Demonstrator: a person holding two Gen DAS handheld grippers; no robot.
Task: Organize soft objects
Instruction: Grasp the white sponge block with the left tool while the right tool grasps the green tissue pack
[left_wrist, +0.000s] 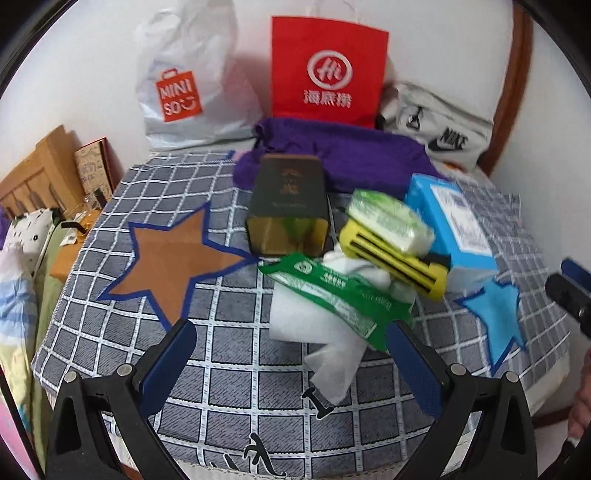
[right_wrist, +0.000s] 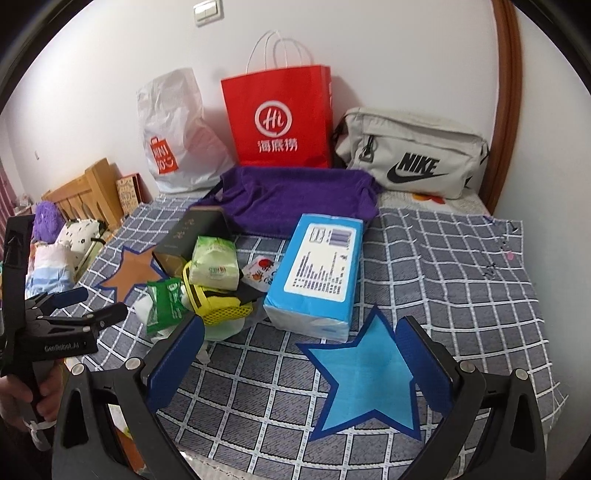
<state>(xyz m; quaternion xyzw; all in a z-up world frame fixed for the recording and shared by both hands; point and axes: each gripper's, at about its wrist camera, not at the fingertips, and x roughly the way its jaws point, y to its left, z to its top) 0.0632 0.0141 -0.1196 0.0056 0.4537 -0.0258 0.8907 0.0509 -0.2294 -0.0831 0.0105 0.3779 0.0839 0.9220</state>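
The left gripper (left_wrist: 291, 354) is spread wide and holds nothing; the green tissue wrapper (left_wrist: 332, 299) with its white tissue (left_wrist: 325, 343) lies just ahead, between the fingertips. Beyond it sit the yellow tool (left_wrist: 395, 258), the green tissue pack (left_wrist: 391, 221) and the dark box (left_wrist: 288, 206). The right gripper (right_wrist: 299, 362) is likewise wide apart and empty, above the blue star (right_wrist: 365, 373); the blue tissue box (right_wrist: 317, 273) lies directly ahead, the purple towel (right_wrist: 295, 199) farther on.
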